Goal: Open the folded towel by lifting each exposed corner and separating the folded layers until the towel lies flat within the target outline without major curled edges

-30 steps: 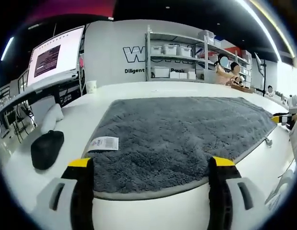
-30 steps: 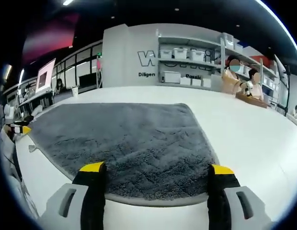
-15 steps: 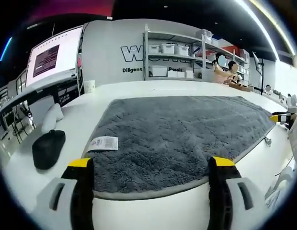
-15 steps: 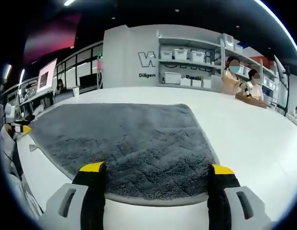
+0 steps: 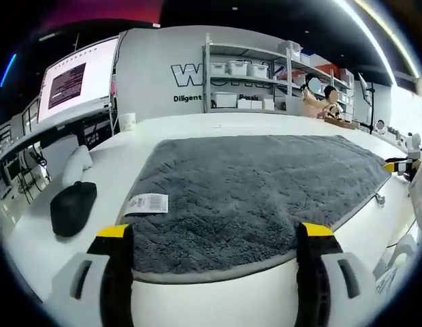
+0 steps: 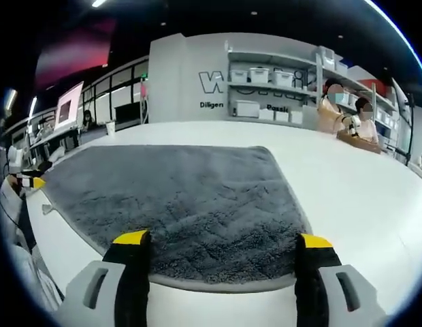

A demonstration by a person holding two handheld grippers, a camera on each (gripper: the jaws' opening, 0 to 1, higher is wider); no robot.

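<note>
1. Two grippers hover at the near edge of the grey towel (image 5: 252, 191), which lies spread flat on the white table (image 5: 197, 300).
2. The left gripper (image 5: 214, 235) has its jaws wide apart, holding nothing.
3. The right gripper (image 6: 224, 242) likewise gapes, unladen.
4. A white label (image 5: 148, 203) lies on the towel's left edge; a black pouch (image 5: 71, 208) sits on the table left of the towel.

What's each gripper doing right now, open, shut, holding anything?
Left gripper: open, holding nothing, jaws spread over the near edge of the grey towel.
Right gripper: open, holding nothing, jaws spread over the towel's near edge.
</note>
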